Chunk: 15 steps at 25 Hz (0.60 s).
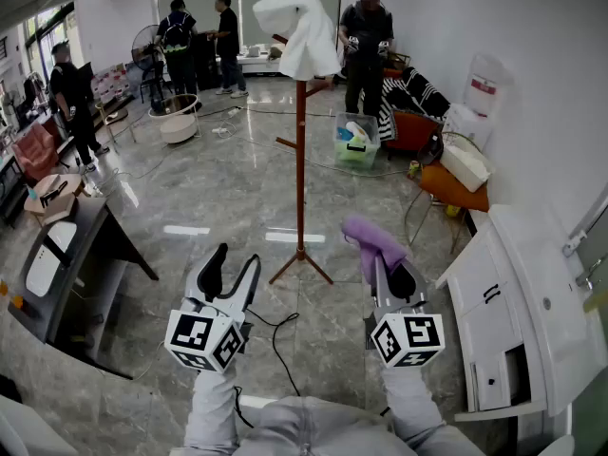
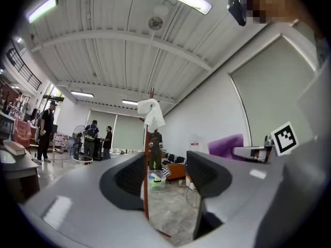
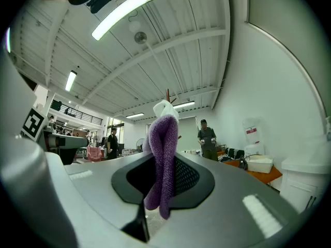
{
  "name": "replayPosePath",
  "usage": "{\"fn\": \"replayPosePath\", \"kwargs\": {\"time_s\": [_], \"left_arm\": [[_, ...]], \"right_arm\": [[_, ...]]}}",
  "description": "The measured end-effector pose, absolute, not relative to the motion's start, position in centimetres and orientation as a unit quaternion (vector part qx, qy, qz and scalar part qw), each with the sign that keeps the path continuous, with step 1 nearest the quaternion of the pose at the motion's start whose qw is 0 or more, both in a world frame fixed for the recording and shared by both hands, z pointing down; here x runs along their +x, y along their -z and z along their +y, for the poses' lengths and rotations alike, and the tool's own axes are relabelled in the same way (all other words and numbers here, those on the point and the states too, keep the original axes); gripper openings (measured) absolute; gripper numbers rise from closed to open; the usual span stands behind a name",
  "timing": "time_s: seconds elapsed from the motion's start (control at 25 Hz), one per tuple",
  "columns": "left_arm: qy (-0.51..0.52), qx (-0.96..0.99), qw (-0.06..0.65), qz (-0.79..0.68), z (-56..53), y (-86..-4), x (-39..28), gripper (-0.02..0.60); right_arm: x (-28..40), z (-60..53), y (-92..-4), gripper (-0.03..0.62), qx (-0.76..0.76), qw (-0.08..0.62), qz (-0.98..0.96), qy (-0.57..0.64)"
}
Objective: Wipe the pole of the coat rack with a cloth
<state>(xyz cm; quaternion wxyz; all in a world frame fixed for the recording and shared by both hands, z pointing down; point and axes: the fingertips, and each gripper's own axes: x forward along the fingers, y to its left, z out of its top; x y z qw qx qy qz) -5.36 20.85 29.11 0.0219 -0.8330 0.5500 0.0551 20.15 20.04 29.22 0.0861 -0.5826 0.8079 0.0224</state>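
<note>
1. A reddish-brown wooden coat rack pole (image 1: 301, 150) stands upright on the glossy grey marble floor (image 1: 209, 198), farther off than both grippers and touching neither.
2. A white garment (image 1: 302, 28) hangs over the top of the pole.
3. The right gripper (image 3: 164, 182) is clenched on a fuzzy purple cloth (image 3: 163, 154), which sticks up folded from its jaws.
4. The left gripper (image 2: 165, 173) is released, jaws spread, grasping nothing; the far pole shows through the gap.

One red-brown wooden coat rack (image 1: 301, 160) at twelve o'clock, one white garment (image 1: 299, 31), one purple fuzzy cloth (image 1: 373, 240), two grey grippers, left gripper (image 1: 235, 262) and right gripper (image 1: 388, 272), four people (image 1: 366, 36).
</note>
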Motion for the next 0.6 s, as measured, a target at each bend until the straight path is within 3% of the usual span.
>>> {"fn": "replayPosePath", "kwargs": {"time_s": [0.6], "left_arm": [[-0.054,-0.836,0.023,0.546,20.22,-29.13,-5.37,0.267]], "right_arm": [[20.03,19.56,-29.40,0.054,-0.584,0.084,0.807,-0.024]]}}
